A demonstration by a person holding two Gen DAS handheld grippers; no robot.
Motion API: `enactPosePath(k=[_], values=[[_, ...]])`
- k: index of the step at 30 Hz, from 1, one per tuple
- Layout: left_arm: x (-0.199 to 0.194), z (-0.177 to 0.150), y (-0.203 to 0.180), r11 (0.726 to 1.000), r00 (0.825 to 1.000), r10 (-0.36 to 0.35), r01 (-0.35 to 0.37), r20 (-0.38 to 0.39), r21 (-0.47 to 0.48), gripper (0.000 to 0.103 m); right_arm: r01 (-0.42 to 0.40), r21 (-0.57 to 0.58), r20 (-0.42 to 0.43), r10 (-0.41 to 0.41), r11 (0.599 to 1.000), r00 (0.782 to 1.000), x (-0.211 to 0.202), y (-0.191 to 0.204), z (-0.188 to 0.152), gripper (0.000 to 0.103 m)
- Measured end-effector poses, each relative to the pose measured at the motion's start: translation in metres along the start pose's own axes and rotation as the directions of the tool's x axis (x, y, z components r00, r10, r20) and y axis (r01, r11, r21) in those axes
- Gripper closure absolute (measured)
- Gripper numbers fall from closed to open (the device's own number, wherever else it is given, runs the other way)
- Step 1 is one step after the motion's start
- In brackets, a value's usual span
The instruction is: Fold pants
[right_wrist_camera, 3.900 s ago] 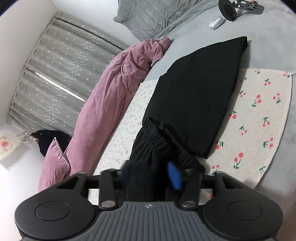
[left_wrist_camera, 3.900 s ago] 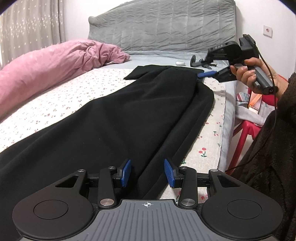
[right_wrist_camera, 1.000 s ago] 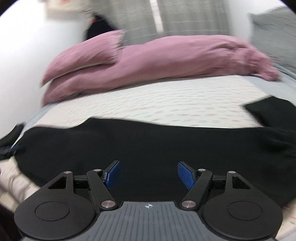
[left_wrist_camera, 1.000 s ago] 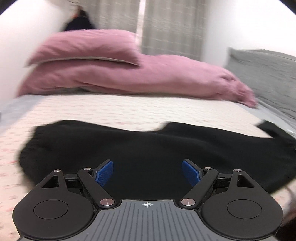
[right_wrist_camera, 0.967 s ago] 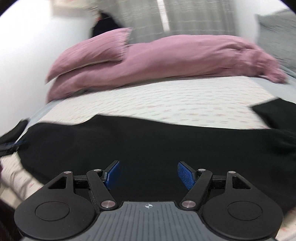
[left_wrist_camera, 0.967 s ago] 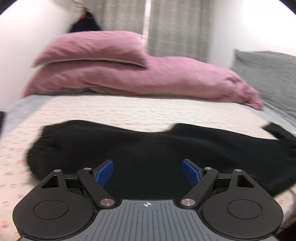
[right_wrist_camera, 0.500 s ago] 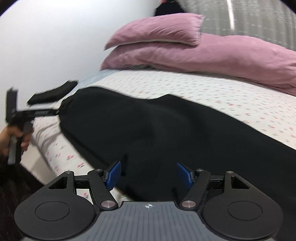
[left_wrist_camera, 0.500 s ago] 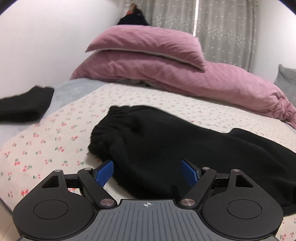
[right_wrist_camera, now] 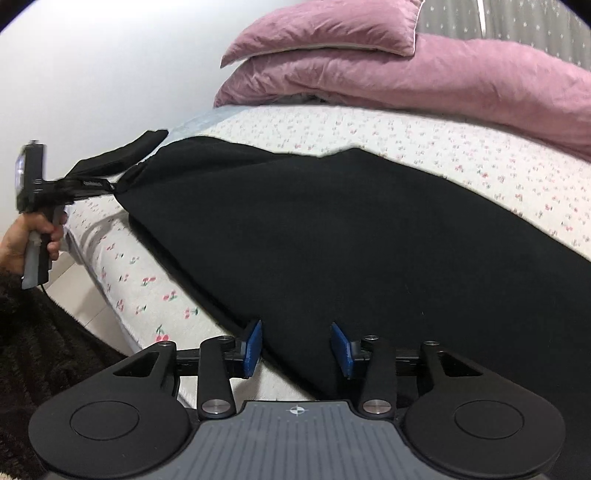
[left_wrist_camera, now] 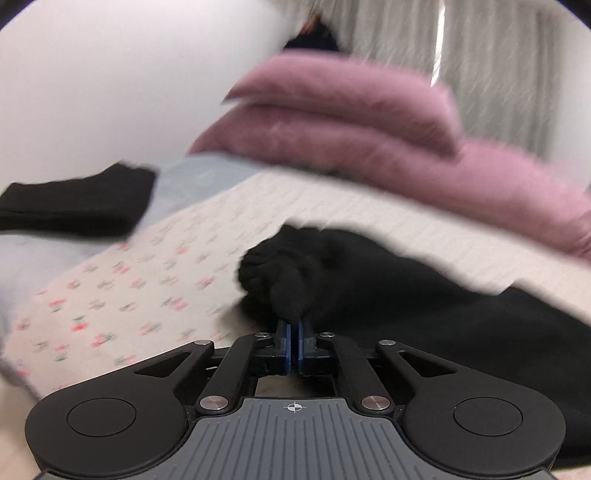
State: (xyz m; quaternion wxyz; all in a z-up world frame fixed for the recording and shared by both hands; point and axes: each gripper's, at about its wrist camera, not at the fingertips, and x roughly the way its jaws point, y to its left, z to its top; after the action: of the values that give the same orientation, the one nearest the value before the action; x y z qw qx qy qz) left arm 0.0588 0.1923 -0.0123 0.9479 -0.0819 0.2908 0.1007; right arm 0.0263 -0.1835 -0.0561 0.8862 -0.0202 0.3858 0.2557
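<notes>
Left wrist view: left gripper (left_wrist_camera: 294, 334) pinches pants (left_wrist_camera: 424, 295) waistband bunch. Right gripper (right_wrist_camera: 296, 349) just closing, fingers apart astride pants edge. Risk: thin pinch slips.

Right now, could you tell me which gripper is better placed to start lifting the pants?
Left: the left gripper is pinched on the pants at their gathered end, while the right gripper, jaws just narrowing, still only straddles the edge.

Black pants (right_wrist_camera: 332, 229) lie on a white sheet (right_wrist_camera: 461, 147) printed with small pink cherries. The pillow (right_wrist_camera: 325, 26) and duvet (right_wrist_camera: 461, 77) are mauve-pink; the gripper pads (right_wrist_camera: 253, 347) blue.
</notes>
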Motion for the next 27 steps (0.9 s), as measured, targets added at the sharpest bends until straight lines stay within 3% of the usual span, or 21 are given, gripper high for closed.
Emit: enactPosePath(k=[3, 5, 7, 9, 10, 12, 15, 18, 20, 24, 27], values=[[0.014, -0.007, -0.01, 0.995, 0.994, 0.053, -0.044, -0.098, 0.092, 0.093, 0.001, 0.001, -0.009, -0.001, 1.0, 1.0, -0.003, 0.0, -0.002, 0.052], [0.008, -0.01, -0.021, 0.981, 0.993, 0.093, -0.08, -0.069, 0.177, 0.091, 0.007, 0.013, 0.009, -0.007, 1.0, 1.0, -0.008, -0.002, -0.002, 0.049], [-0.005, -0.008, -0.027, 0.975, 0.993, 0.114, -0.108, -0.017, 0.196, 0.081, 0.019, 0.035, 0.036, -0.02, 0.999, 0.999, -0.015, -0.007, 0.001, 0.042], [-0.016, -0.001, -0.031, 0.97, 0.989, 0.139, -0.145, 0.045, 0.193, 0.052, 0.043, 0.052, 0.059, -0.046, 0.998, 0.997, -0.019, -0.012, 0.007, 0.04], [-0.022, 0.004, -0.035, 0.97, 0.988, 0.128, -0.143, 0.085, 0.196, 0.046, 0.06, 0.063, 0.065, -0.064, 0.996, 0.996, -0.019, -0.014, 0.01, 0.039], [-0.029, 0.016, -0.046, 0.969, 0.99, 0.068, -0.094, 0.12, 0.227, 0.044, 0.096, 0.088, 0.06, -0.102, 0.991, 0.993, -0.014, -0.019, 0.018, 0.038], [-0.024, 0.031, -0.072, 0.957, 0.994, -0.064, 0.037, 0.083, 0.289, 0.044, 0.139, 0.124, 0.043, -0.145, 0.983, 0.989, -0.002, -0.025, 0.029, 0.038], [-0.007, 0.04, -0.104, 0.917, 0.973, -0.228, 0.209, 0.018, 0.34, 0.044, 0.163, 0.142, 0.04, -0.171, 0.976, 0.985, 0.01, -0.027, 0.035, 0.038], [0.009, 0.041, -0.13, 0.871, 0.95, -0.31, 0.297, -0.033, 0.391, 0.044, 0.183, 0.153, 0.041, -0.191, 0.971, 0.981, 0.016, -0.029, 0.036, 0.038], [0.049, 0.031, -0.166, 0.799, 0.9, -0.404, 0.433, -0.161, 0.418, 0.044, 0.21, 0.202, 0.01, -0.216, 0.957, 0.976, 0.028, -0.04, 0.035, 0.038], [0.082, 0.024, -0.174, 0.806, 0.905, -0.376, 0.425, -0.197, 0.412, 0.043, 0.239, 0.221, -0.026, -0.24, 0.945, 0.971, 0.033, -0.048, 0.034, 0.038]])
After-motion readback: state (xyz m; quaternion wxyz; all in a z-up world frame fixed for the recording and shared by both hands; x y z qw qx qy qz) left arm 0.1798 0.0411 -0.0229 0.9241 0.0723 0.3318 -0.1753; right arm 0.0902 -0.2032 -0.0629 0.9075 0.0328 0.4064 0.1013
